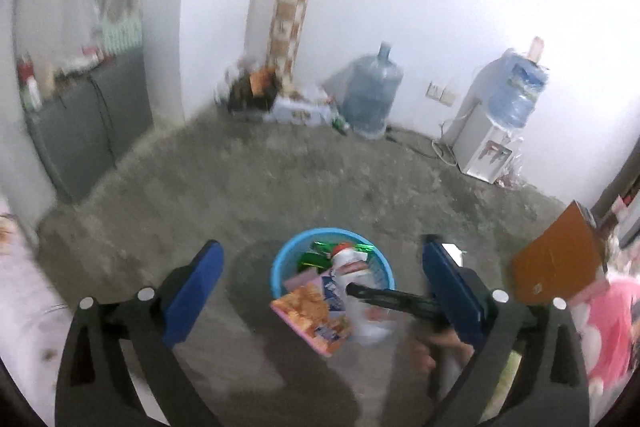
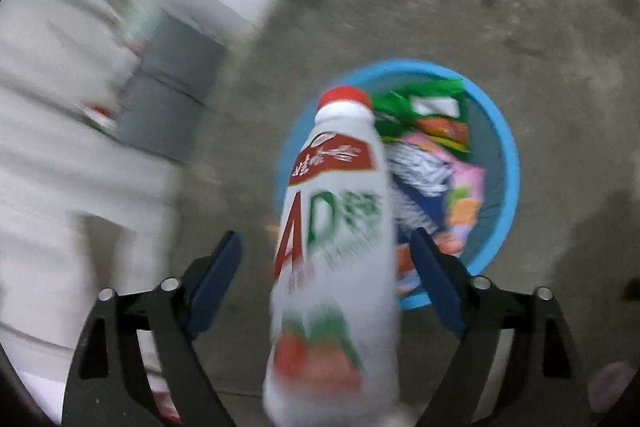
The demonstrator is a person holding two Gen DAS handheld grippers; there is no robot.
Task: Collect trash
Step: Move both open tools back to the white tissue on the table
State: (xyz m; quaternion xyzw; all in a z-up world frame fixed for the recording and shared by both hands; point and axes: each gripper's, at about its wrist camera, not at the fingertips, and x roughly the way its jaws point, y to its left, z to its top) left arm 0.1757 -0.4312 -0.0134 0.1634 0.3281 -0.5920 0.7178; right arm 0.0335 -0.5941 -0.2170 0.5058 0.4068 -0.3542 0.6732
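White plastic drink bottle with red cap (image 2: 336,227) fills centre of the right wrist view, long axis running bottom to top of frame, cap pointing up-frame toward the round blue plastic basin (image 2: 510,163) on the floor; bottle blurred. Right gripper (image 2: 326,259) jaws spread wide, blue pads clear of the bottle on both sides; can't tell if anything touches it. Left gripper (image 1: 320,275) wide open, holding nothing, basin (image 1: 280,267) low centre between its fingers, full of crumpled snack wrappers (image 1: 316,311); the bottle (image 1: 352,267) shows over it. Bare grey concrete floor (image 1: 280,179), white walls. Grey cabinet (image 1: 84,123) left, water dispenser (image 1: 496,131) right, spare blue water jug (image 1: 372,91) by the back wall.
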